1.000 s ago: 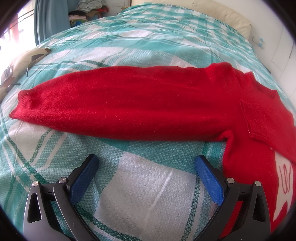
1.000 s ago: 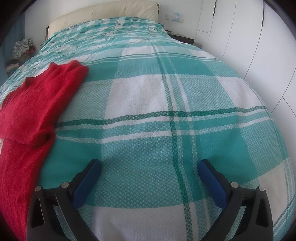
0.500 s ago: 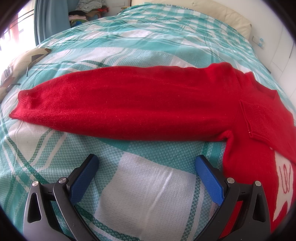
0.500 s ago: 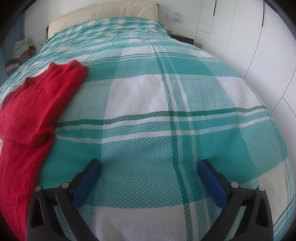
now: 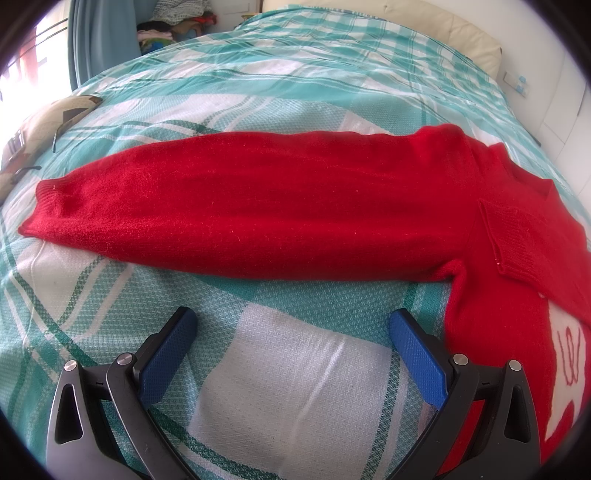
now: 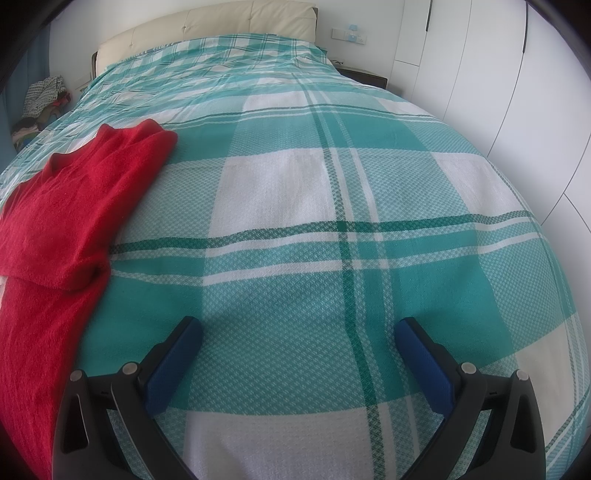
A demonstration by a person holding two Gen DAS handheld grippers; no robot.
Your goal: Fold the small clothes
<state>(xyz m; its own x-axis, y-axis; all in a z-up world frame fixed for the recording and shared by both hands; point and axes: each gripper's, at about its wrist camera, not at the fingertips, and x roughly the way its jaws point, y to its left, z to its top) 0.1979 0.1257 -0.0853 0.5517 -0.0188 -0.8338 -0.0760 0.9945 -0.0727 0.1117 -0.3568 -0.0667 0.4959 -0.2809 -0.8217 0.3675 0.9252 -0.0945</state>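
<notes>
- Two claws are mine, one in each hand, and both hang over a bed (image 6: 369,206) that fills nearly all of each view
- A bedspread (image 5: 288,398) of teal and white checks with dark green lines covers the bed; it lies mostly flat, with light wrinkles toward the head
- At the far end sits a cream padded headboard (image 6: 236,18), and white wardrobe doors (image 6: 517,92) line the wall on my right
- A blue curtain (image 5: 99,33) hangs at the far left by a bright window, with a heap of mixed clothes (image 5: 173,22) piled beside it
- Near the bed's left edge lies a beige patterned item (image 5: 44,125) I cannot identify
- My left claw (image 5: 291,332) is spread wide with nothing between its blue pads, low over bare bedspread
- Just beyond it the red sweater (image 5: 258,210) lies flat, one sleeve stretched out leftward; its body runs down past the claw's right finger, showing a white patch with red stitching
- My right claw (image 6: 299,336) is also spread wide and empty over open bedspread, the sweater at its left
</notes>
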